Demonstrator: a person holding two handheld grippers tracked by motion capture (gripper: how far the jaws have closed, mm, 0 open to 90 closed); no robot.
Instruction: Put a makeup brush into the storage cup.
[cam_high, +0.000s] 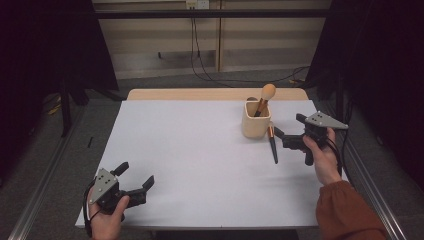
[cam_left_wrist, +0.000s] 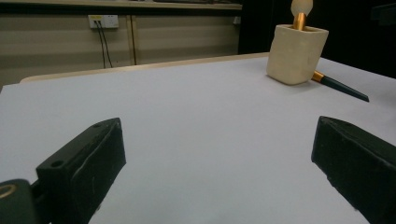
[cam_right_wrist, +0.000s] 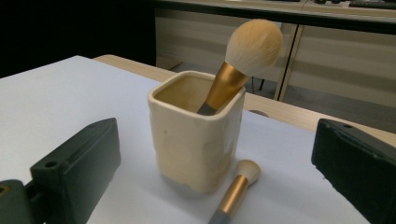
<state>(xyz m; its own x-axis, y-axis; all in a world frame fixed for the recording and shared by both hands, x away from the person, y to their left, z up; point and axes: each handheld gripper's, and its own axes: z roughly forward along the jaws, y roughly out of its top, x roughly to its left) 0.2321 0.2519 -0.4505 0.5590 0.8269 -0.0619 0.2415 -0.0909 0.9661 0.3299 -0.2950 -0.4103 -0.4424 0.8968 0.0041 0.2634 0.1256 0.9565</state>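
Loose brush (cam_high: 272, 146) lies flat on the desk (cam_high: 200, 165), just beside the cup (cam_high: 256, 122) on its right, head toward the cup; in the right gripper view the head (cam_right_wrist: 247, 171) sits at the cup's foot, apparently touching it.

Your right gripper (cam_high: 286, 131) hovers near the brush, jaws apart, nothing between them. Your left gripper (cam_high: 135, 176) is at the near left of the desk, well apart from it all, jaws apart too.

Handling, as a judgement: the brush is light and stiff in the handle, soft in the head. The round handle will likely roll or slip under a skewed pinch. Take it across the dark handle or the gold ferrule (cam_right_wrist: 233, 192), not the bristles. It lies low, so your jaws must come close to the desk.

Look: slim dark tapered handle, gold ferrule, small pale tuft. A second brush (cam_high: 264, 99), with a bigger round head, stands tilted in the cream square cup.
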